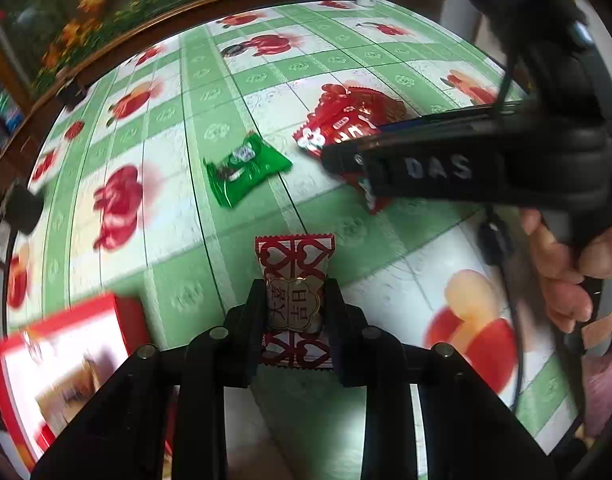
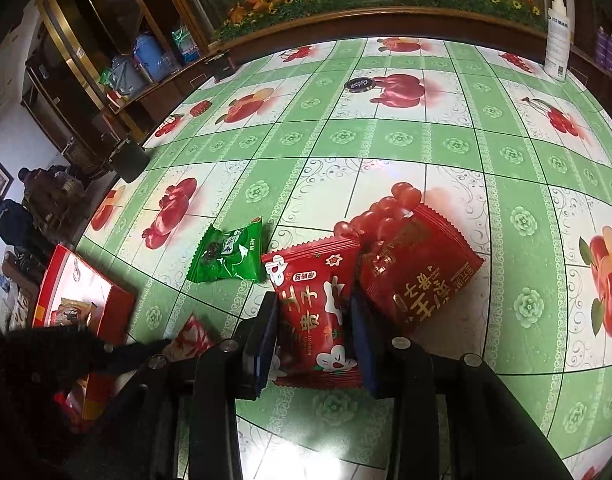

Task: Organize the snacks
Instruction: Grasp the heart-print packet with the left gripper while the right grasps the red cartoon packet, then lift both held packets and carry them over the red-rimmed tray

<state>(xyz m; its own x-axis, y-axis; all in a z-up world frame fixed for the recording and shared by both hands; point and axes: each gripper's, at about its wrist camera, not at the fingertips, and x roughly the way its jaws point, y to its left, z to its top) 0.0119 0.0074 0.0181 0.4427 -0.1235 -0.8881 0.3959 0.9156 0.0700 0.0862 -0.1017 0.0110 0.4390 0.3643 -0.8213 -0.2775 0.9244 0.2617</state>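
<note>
Where the small candy packet (image 1: 294,304) with the red heart-lattice print lies on the green-and-white bench (image 1: 166,200), the left tongs (image 1: 294,312) are nipped onto its middle, one finger on each long side. Over to the right, the right tongs (image 2: 314,320) are clamped on a red snack packet (image 2: 318,312) with white flowers; it overlaps a darker red packet (image 2: 418,276). Just left of these lies a green packet (image 2: 230,258), touched by neither tongs. At the bench's left edge sits a red box (image 2: 82,292), holding some wrapped items
</note>
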